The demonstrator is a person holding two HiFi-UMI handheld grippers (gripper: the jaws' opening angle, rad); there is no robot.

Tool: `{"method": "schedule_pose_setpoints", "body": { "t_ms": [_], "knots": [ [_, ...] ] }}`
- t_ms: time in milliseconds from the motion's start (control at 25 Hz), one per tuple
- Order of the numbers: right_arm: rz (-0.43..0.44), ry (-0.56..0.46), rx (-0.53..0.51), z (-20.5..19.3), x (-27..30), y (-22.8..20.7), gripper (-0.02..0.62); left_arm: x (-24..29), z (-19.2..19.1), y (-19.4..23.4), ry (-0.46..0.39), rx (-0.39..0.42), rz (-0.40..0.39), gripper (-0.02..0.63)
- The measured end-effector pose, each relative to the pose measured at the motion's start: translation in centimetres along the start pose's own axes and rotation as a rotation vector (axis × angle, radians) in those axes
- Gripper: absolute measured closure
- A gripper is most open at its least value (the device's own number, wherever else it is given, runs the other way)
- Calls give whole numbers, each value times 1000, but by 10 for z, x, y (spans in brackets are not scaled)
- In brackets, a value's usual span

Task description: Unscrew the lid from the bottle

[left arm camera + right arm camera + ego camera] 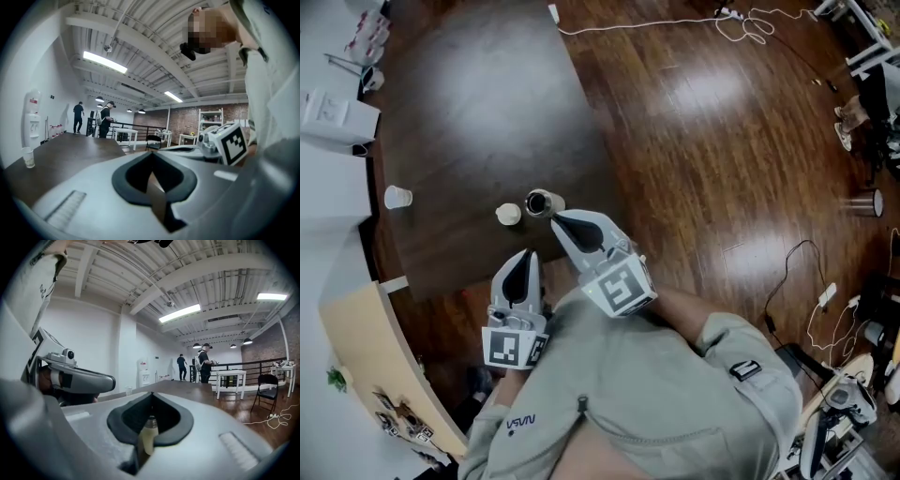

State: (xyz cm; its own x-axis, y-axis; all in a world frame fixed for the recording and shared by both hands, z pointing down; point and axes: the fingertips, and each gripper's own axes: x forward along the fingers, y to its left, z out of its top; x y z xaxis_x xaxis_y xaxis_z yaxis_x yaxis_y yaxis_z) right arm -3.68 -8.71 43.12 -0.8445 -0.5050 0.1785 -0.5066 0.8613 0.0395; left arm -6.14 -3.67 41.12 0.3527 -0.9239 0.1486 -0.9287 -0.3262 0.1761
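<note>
Left gripper (526,255) and right gripper (556,218), jaws together (both empty), near bottle (539,202)

— Where does my head camera sit?

— High overhead. I look steeply down on the dark round wooden table (478,122), with the left grey two-jaw gripper (525,258) and the right grey two-jaw gripper (555,218) close beneath the lens.

— And my gripper views?

— Each camera rides just behind its own jaws, nearly level, facing across the tabletop into the room. I catch each gripper at the edge of the other's view. Both share the table, the translucent plastic cup (28,157) and two distant standing people (105,119).
</note>
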Motion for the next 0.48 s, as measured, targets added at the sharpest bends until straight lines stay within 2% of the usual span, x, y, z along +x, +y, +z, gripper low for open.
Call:
{"method": "schedule_pose_setpoints", "body": {
  "t_ms": [280,400,480],
  "knots": [
    [43,79,-33,-30,-47,44,595,-43,-39,-37,-14,-68,41,603],
    [56,83,-1,-43,-70,72,595,-73,-56,-50,-31,-105,76,603],
    [62,92,3,-50,-88,88,595,-90,-72,-59,-30,-101,83,603]
  ]
}}
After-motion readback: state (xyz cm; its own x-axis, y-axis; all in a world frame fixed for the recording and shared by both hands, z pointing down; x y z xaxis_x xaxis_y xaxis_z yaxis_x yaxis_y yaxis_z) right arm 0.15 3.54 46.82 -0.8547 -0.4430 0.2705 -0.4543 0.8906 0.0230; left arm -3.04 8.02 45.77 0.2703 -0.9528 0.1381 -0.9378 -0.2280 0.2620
